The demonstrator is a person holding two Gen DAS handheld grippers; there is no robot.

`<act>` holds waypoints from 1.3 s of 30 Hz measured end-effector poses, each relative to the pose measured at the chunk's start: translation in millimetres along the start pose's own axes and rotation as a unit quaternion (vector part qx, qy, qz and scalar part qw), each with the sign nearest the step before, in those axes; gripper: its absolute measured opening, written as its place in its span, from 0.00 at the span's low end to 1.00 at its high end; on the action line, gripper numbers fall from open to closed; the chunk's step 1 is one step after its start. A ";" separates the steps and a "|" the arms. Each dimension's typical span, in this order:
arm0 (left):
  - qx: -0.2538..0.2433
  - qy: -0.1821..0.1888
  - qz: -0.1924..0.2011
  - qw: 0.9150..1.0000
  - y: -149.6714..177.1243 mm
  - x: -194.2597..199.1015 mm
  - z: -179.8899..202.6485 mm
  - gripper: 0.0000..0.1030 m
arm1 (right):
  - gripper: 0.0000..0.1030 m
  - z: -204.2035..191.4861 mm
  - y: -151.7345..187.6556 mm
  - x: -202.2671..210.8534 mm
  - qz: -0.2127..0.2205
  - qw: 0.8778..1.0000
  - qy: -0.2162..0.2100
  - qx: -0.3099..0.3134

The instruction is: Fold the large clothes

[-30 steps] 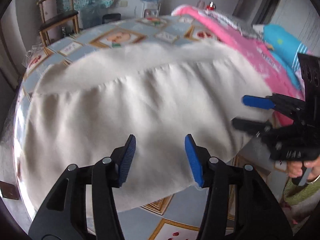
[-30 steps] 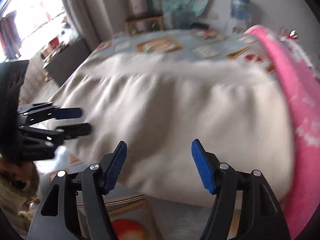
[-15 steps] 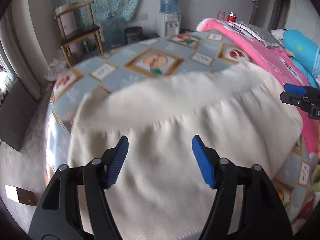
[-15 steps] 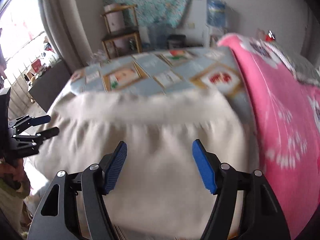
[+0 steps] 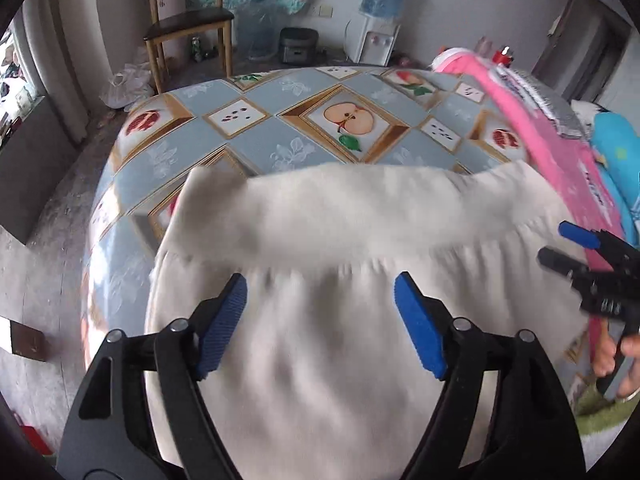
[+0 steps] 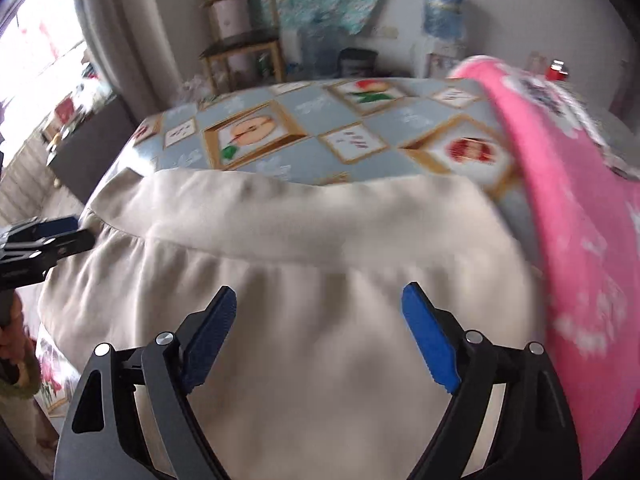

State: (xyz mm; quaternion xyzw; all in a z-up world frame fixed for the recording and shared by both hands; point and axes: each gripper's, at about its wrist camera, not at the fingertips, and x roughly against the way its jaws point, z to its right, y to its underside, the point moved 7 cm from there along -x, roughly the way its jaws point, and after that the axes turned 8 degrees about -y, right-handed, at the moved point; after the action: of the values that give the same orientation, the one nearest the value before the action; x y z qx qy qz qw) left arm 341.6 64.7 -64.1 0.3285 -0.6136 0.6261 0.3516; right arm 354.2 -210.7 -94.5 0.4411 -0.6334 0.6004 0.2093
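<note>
With both tools lifted off the cloth, I read this as the gap between one fold and the next. My left gripper [image 5: 320,320] hangs above the cream garment [image 5: 360,232], blue pads [image 5: 420,328] wide apart and opening further, nothing pinched between them. My right gripper [image 6: 318,336] is the same: jaws spreading, only fabric beneath, no contact that I can see. The garment lies flat across the near part of the table [image 5: 280,136], on the fruit-print tablecloth, with a gathered seam running crosswise and a smooth doubled band beyond it; the near part runs under the tools out of view. Its right edge lies just beside the pink blanket [image 6: 580,240], probably kept off it so the fold stays clean. From the left camera my right gripper [image 5: 560,244] shows at the garment's right edge, so I judge each hand is stationed at its own side for a symmetrical pickup. Right view is blurred; hem position there uncertain
</note>
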 end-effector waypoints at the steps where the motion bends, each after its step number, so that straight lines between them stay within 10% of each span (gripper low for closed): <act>1: -0.004 0.002 -0.005 1.000 16.8 5.4 -2.5 0.76 | 0.80 12.2 13.0 12.2 0.006 1.000 0.010 -0.016; 5: -0.006 -0.009 -0.054 0.998 75.9 -12.9 -11.7 0.77 | 0.81 51.1 66.8 15.5 -0.010 0.994 0.002 -0.112; 18: 0.005 0.017 0.080 0.997 103.8 108.2 23.6 0.83 | 0.90 -55.5 93.2 100.4 0.095 0.994 -0.035 -0.030; 39: 0.008 -0.146 0.125 0.981 119.7 163.1 37.7 0.93 | 0.94 -91.2 137.4 139.8 0.079 0.995 0.062 0.004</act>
State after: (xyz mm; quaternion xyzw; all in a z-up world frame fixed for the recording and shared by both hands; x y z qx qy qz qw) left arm 152.3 33.2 10.2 0.3397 -0.6900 0.6150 0.1742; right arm 145.7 -182.6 -45.1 0.3520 -0.6496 0.6440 0.1983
